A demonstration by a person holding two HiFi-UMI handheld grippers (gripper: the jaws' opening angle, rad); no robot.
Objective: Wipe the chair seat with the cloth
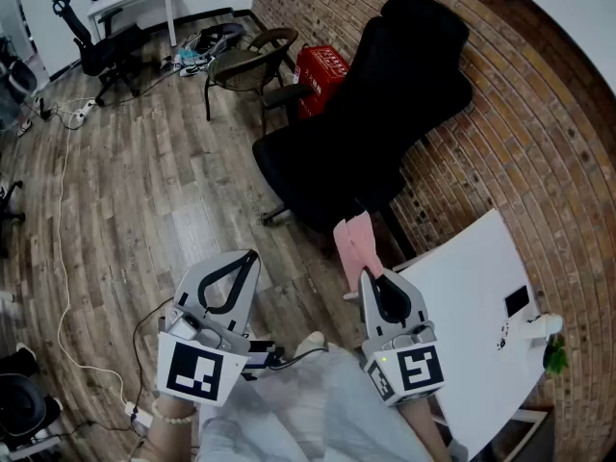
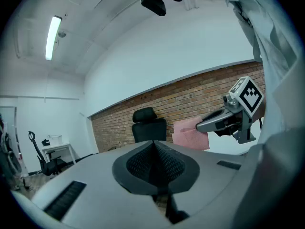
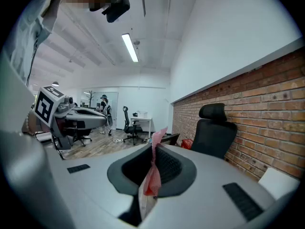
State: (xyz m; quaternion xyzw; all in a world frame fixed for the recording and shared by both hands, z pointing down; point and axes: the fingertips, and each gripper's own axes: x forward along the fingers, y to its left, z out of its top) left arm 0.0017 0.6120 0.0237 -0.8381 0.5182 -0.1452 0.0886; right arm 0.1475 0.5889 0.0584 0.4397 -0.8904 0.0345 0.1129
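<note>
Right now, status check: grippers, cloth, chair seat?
Left gripper shut, empty. Right gripper shut on pink cloth. Black chair seat ahead, cloth not yet on it. Nothing seen in the way.

pink cloth, black chair, red-brown brick wall

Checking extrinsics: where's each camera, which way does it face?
Head view: on the head, steeply down; left tongs, right tongs holding the pink cloth, black chair beyond.
Left gripper view: on left tongs, along its shut jaws toward the brick wall; shirt at right.
Right gripper view: on right tongs, along jaws clamping the cloth, toward the chair; shirt at left.
Shared: each gripper view shows the chair and the other tongs.
</note>
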